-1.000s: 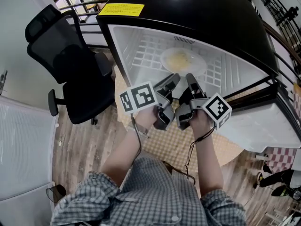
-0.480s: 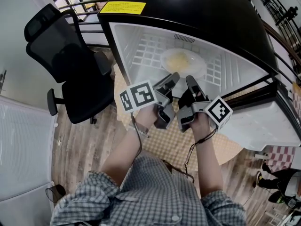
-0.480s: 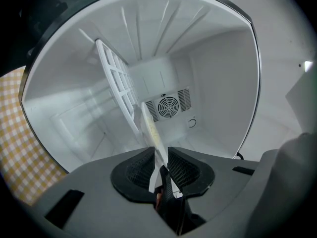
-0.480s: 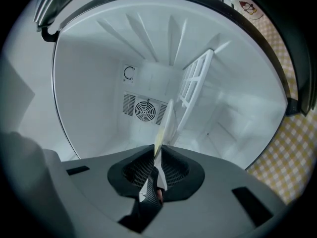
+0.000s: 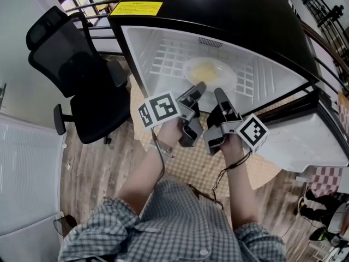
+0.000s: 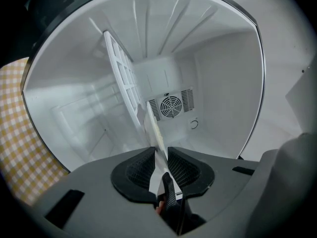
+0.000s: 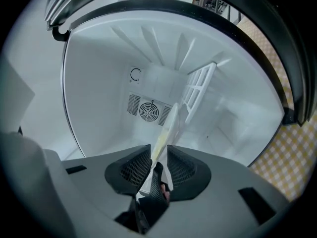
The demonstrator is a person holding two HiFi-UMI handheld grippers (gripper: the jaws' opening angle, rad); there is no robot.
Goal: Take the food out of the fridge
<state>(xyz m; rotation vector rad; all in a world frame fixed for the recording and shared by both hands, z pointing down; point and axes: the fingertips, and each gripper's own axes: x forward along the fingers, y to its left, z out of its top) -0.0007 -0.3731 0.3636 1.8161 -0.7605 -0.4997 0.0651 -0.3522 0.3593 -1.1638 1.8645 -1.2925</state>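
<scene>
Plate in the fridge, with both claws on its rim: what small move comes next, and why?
Probably draw the plate straight back out of the fridge, kept level. The left claw and right claw are closed on its near rim, it rests on the wire shelf, and yellow food lies on it.

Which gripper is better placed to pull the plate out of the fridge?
Neither alone: the left gripper and right gripper both clamp the plate at its near rim, side by side; pulling with both looks safest.

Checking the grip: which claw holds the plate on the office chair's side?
The left claw, clamped on the plate nearer the black chair; the right claw grips farther over.
</scene>
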